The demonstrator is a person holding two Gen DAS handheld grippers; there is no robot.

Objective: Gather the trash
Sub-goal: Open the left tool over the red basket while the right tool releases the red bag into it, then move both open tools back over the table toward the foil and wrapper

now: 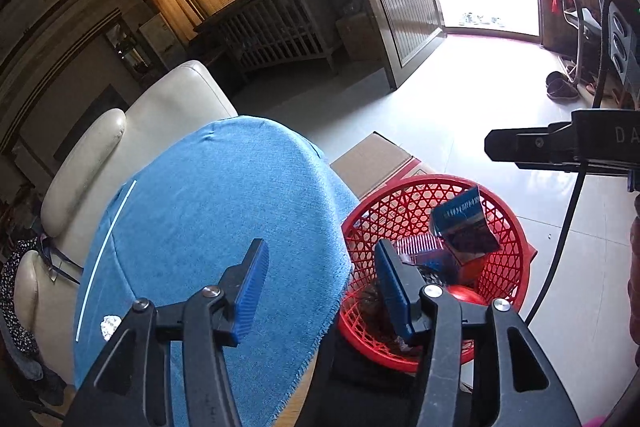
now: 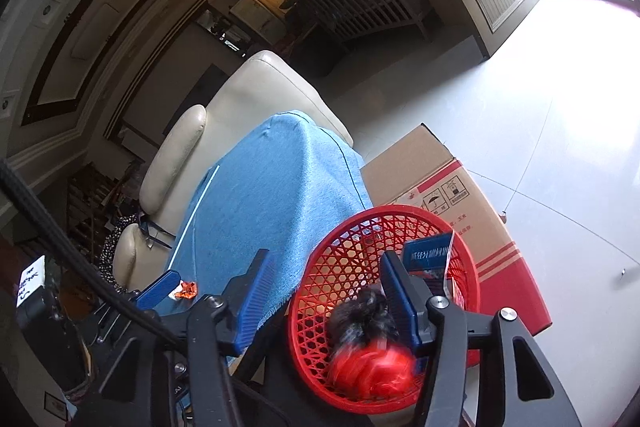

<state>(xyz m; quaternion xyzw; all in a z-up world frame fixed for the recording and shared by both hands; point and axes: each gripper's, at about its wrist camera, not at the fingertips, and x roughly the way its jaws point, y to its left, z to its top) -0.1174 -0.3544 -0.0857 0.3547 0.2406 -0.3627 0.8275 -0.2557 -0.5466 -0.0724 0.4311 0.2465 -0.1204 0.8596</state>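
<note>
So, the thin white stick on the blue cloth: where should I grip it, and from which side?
Probably near its middle, coming from above with the jaws set across its length. The white stick lies flat on the blue cloth, long and very thin, so a sideways approach would likely push it along.

Glossy red plastic lattice basket (image 1: 508, 227), matt blue woven tablecloth (image 1: 208, 227), glossy floor tiles (image 1: 460, 99).

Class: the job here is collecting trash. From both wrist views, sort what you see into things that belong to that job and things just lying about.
Belongs to the job:
red basket
blue packet in it
crumpled foil on the blue cloth
orange wrapper

Just lying about:
cardboard box
cream sofa
slippers
</note>
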